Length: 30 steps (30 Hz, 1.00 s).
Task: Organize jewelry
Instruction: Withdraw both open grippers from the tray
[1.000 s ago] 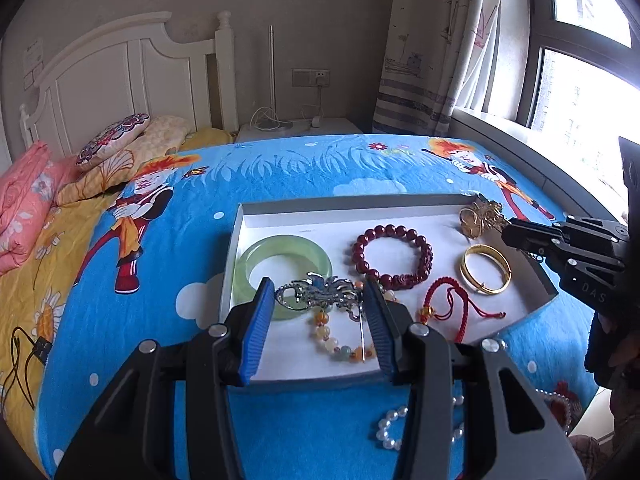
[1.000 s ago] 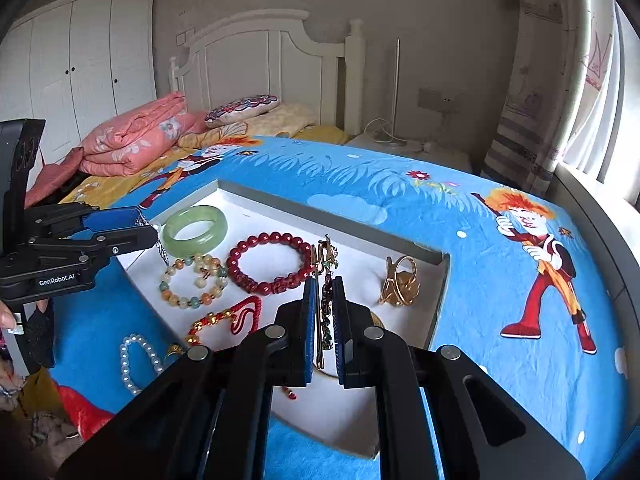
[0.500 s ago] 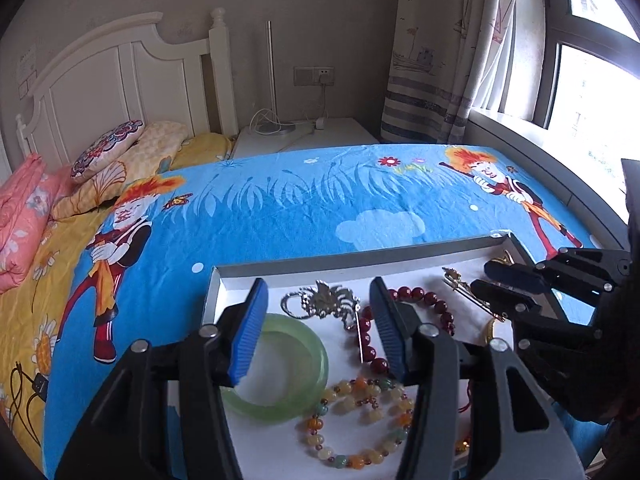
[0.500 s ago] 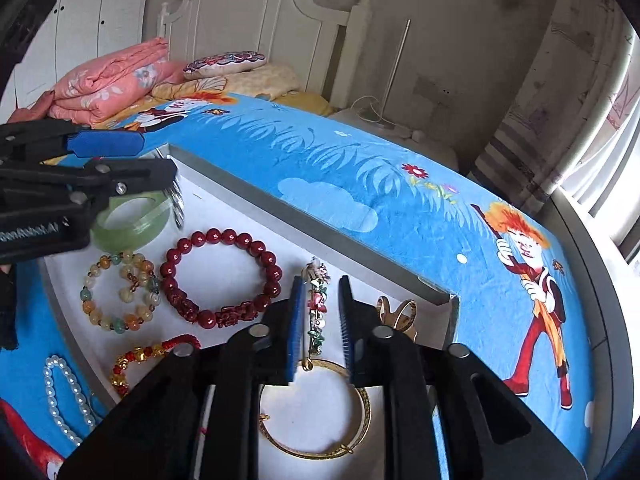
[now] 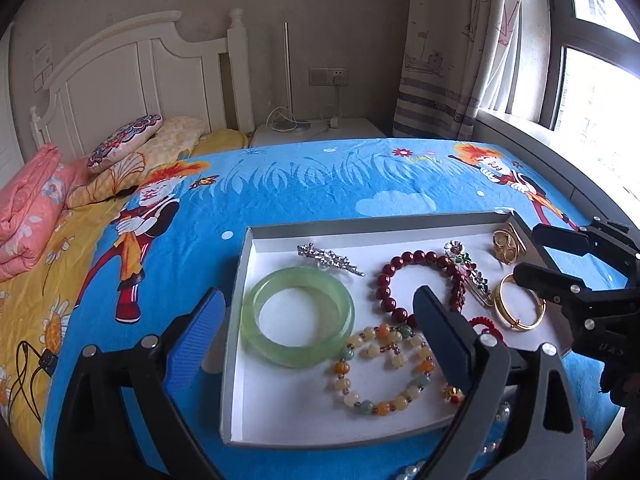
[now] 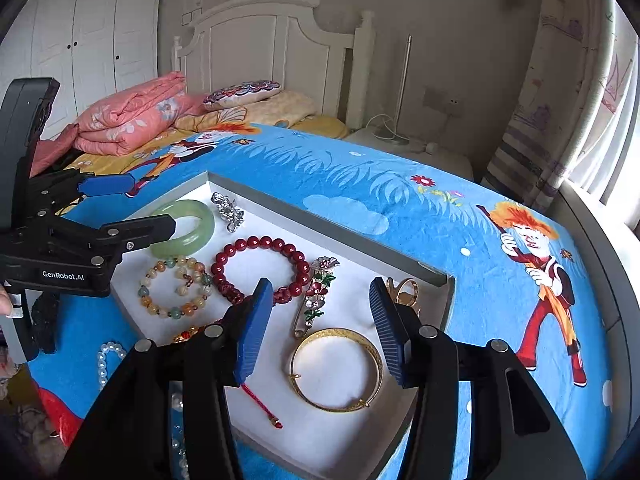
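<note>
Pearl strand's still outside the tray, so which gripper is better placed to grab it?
Probably left. The pearl strand lies on the bedspread at the tray's near-left corner, below the left gripper; both grippers are opening, empty.

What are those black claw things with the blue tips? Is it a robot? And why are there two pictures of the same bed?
It isn't a robot. A person holds one hand-held gripper in each hand, like big tongs, and each carries a small camera looking along its two fingers. That gives two pictures: one from the left hand-held gripper, one from the right hand-held gripper.

On the blue cartoon bedspread lies a shallow white tray. In it are a green bangle, a dark red bead bracelet, a pastel bead bracelet, a silver hair clip, a flower pin, a gold bangle, a gold ring-shaped piece and a red cord bracelet. A pearl string is outside the tray.

Both grippers' jaws are opening, and nothing is held.
</note>
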Tool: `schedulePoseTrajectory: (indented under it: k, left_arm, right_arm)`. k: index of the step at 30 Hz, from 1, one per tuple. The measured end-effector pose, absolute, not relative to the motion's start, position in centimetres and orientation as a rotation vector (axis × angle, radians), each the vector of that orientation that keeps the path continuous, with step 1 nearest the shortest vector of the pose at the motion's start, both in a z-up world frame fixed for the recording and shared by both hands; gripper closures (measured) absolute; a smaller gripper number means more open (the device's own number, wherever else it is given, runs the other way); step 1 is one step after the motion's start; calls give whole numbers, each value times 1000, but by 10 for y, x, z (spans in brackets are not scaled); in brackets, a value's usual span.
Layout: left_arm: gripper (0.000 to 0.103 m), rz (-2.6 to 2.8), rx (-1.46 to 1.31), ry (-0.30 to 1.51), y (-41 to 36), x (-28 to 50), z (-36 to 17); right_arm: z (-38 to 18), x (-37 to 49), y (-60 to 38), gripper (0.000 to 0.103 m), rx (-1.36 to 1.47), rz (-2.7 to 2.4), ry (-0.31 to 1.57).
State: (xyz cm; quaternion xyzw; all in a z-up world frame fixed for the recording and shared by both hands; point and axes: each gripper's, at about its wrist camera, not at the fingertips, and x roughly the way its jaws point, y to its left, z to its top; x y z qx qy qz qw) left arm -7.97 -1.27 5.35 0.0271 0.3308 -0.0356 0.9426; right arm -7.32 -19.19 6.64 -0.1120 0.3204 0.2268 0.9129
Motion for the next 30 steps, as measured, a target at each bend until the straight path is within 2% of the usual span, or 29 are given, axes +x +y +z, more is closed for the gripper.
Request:
schedulePoseTrajectory:
  k: [1,4,7,16,23,30]
  left_arm:
    - [5,-63,61,665,-11,-87,55]
    - [3,-43,72,644,-5,-109,55]
    - [3,-26,78,644,2,-125,52]
    - [3,-3,72,663,17,-146,35]
    - [3,-27,-9,688,29,-142,30]
    - [3,-55,-8,684,28,-143,29]
  right_arm:
    - [68,-79,-195,43,-221,474,656]
    - [73,-100,-204,40,-205,490,642]
    - [72,-119,-212,30,-193,508,643]
    - [50,-167,-223,29,-220,574,702]
    - [31,-193,-228,47,-271,601,774]
    - [16,-192,-230,51,-269,579,820]
